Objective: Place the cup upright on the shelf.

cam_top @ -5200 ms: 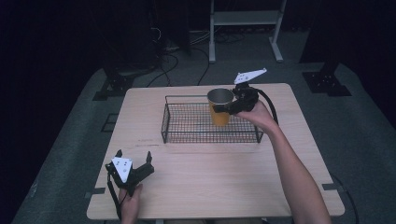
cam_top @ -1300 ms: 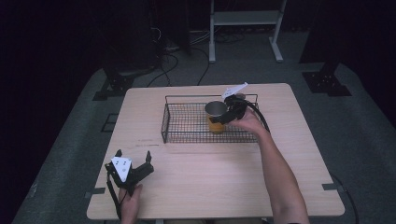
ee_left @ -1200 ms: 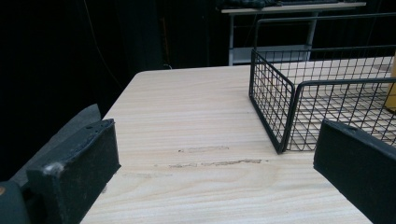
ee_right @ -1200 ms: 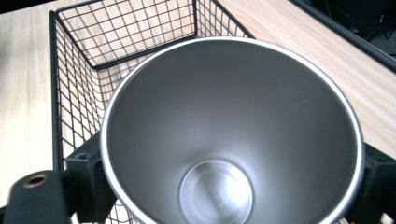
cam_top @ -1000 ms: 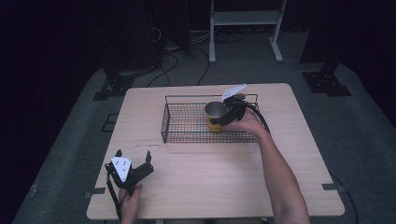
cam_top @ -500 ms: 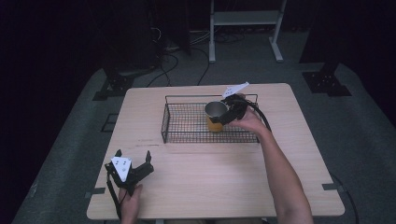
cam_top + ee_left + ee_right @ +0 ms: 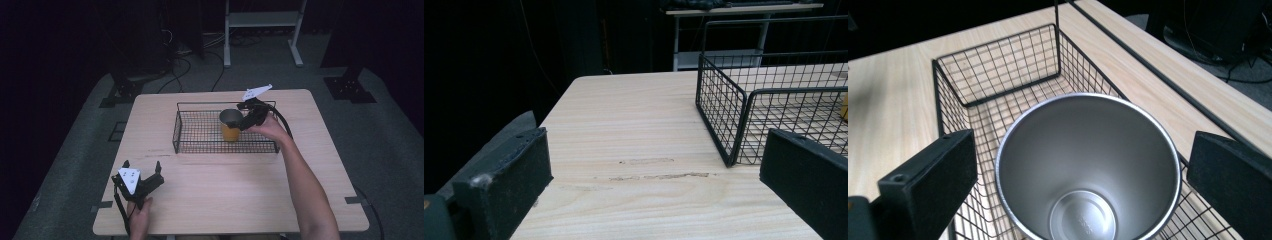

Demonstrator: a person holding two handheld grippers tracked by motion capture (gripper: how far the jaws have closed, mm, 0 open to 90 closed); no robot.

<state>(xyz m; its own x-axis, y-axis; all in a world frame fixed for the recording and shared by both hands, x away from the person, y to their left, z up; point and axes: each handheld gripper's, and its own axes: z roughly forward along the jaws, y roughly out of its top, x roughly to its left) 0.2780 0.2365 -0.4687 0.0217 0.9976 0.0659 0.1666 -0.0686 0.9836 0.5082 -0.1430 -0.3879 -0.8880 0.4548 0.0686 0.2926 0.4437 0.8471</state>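
Where wire basket [image 7: 200, 132] sits, upright empty cup [image 7: 230, 125] inside.

cup [image 7: 230, 124] upright inside wire basket [image 7: 200, 146], basket on table [image 7: 240, 195] toward its far edge

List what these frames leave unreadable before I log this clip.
- Cup base: in the high view the basket wire and the right gripper blur whether it rests on the mesh.
- Cup's outer wall: cut off by the bottom edge in the right gripper view; jaw contact not visible.
- Cup in the left gripper view: a sliver at the right edge.
- Left gripper: too small in the high view to judge table contact.
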